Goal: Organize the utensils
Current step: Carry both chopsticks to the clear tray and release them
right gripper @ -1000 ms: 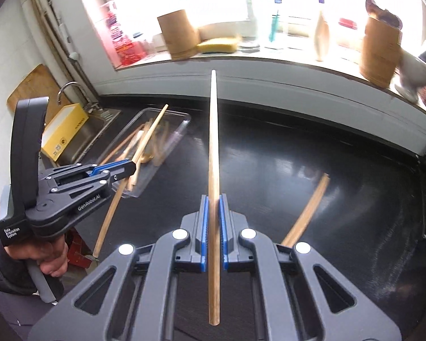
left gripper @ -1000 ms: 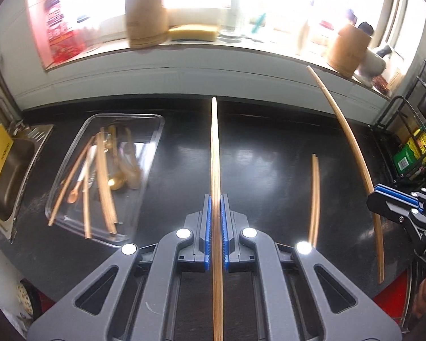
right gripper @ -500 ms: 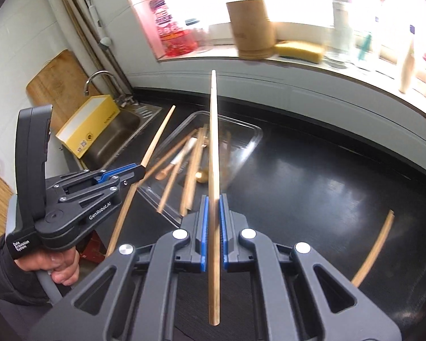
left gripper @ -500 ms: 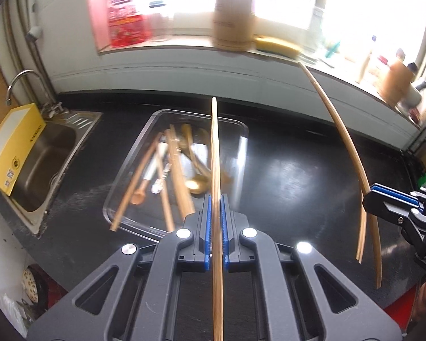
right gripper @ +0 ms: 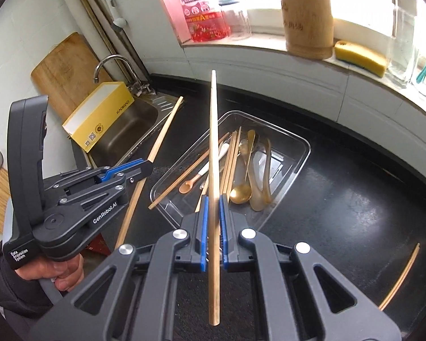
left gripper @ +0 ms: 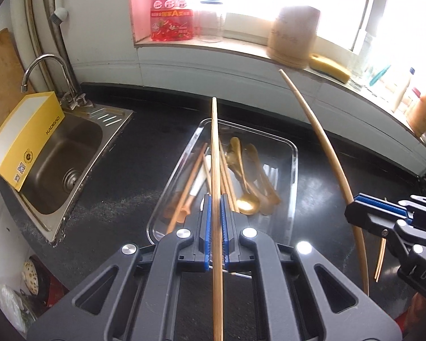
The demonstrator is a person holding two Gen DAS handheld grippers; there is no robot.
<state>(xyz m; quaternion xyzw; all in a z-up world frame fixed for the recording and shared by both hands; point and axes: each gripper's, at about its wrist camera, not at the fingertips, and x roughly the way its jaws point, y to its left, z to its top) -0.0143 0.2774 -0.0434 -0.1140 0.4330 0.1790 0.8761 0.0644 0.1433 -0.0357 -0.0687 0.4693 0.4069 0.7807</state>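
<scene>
My left gripper (left gripper: 215,201) is shut on a wooden chopstick (left gripper: 215,153) that points forward over a clear plastic tray (left gripper: 294,170). My right gripper (right gripper: 213,201) is shut on a second wooden chopstick (right gripper: 213,142), also over the tray (right gripper: 301,159). The tray holds several chopsticks, a gold spoon (right gripper: 241,190), wooden spoons and a small white-handled spoon. Each gripper shows in the other's view: the right one (left gripper: 355,210) at right, the left one (right gripper: 147,167) at left. One loose chopstick (right gripper: 400,278) lies on the black counter at right.
A steel sink (left gripper: 62,170) with a yellow box (left gripper: 22,139) on its rim lies left of the tray. The windowsill holds a wooden utensil holder (right gripper: 306,20), a yellow sponge (right gripper: 360,56), a red bottle and jars. A cutting board (right gripper: 65,71) leans at the left wall.
Both grippers have swung left with their chopsticks, from over the bare counter to over the tray. The loose chopstick stays on the counter, now at the far right.
</scene>
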